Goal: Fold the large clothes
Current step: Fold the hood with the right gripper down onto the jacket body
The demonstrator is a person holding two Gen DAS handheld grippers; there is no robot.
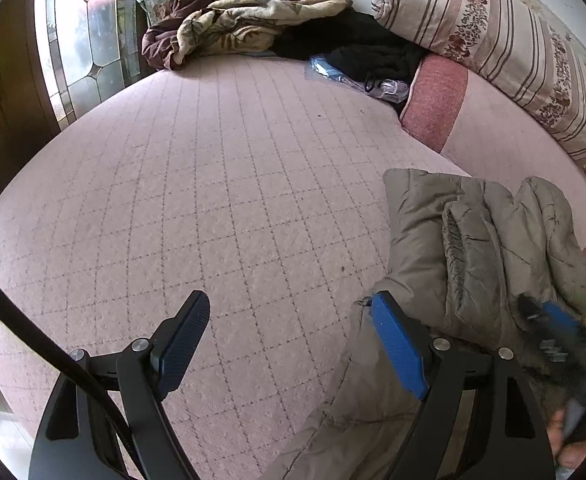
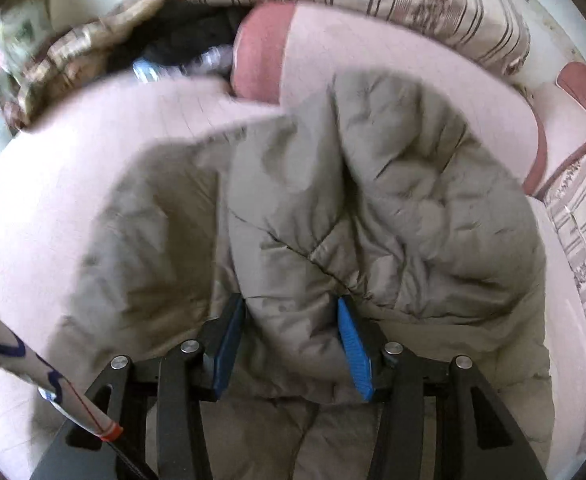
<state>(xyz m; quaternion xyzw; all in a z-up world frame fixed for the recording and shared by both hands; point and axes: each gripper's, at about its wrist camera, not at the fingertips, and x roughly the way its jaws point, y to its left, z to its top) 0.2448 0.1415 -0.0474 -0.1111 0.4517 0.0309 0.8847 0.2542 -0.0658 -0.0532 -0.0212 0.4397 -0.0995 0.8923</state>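
A grey-beige padded jacket (image 1: 469,248) lies bunched on the pink checked bed cover (image 1: 221,184), at the right of the left wrist view. My left gripper (image 1: 289,312) is open and empty above the bed, its right finger (image 1: 397,340) beside the jacket's edge. The right gripper shows blurred at the right edge (image 1: 553,320). In the right wrist view the jacket (image 2: 373,200) fills the middle, and my right gripper (image 2: 291,320) has its blue pads on either side of a thick fold of it, the jaws partly apart around the fabric.
A crumpled brown and cream blanket (image 1: 233,24), a black garment (image 1: 357,44) and a clear plastic bag (image 1: 357,80) lie at the far edge of the bed. Striped pillows (image 1: 493,40) and a pink cushion (image 1: 437,100) line the right side. A stained-glass door (image 1: 89,40) stands at the left.
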